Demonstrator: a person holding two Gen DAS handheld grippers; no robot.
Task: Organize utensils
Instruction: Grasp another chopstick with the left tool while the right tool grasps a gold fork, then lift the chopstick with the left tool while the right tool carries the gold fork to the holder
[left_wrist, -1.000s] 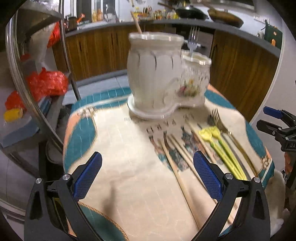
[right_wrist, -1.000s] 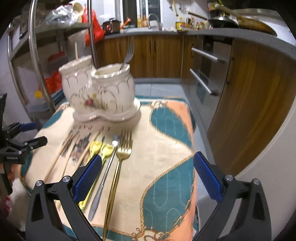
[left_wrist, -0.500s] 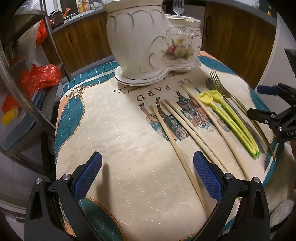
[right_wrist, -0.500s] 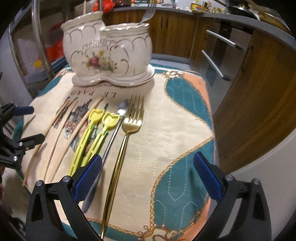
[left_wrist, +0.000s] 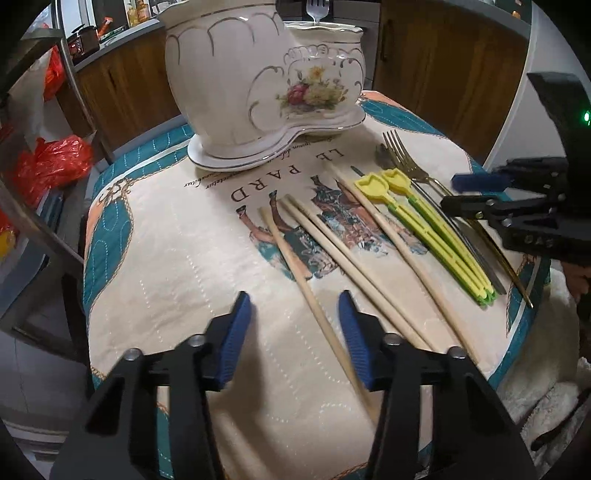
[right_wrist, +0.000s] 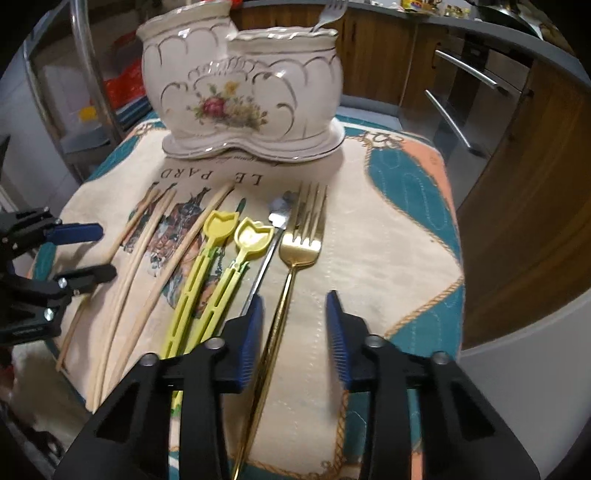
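A white ceramic two-pot utensil holder with a flower print stands at the far side of the printed cloth, a silver fork in its right pot. On the cloth lie three wooden chopsticks, two yellow-green plastic picks, a silver utensil and a gold fork. My left gripper is open, straddling the leftmost chopstick's near part. My right gripper is open, straddling the gold fork's handle.
The cloth covers a small round table with edges close on all sides. A metal rack with red bags stands to the left. Wooden kitchen cabinets and oven handles lie behind and to the right.
Both grippers have moved forward and down toward the cloth and their jaws have narrowed, the left around a chopstick, the right around the gold fork's handle.
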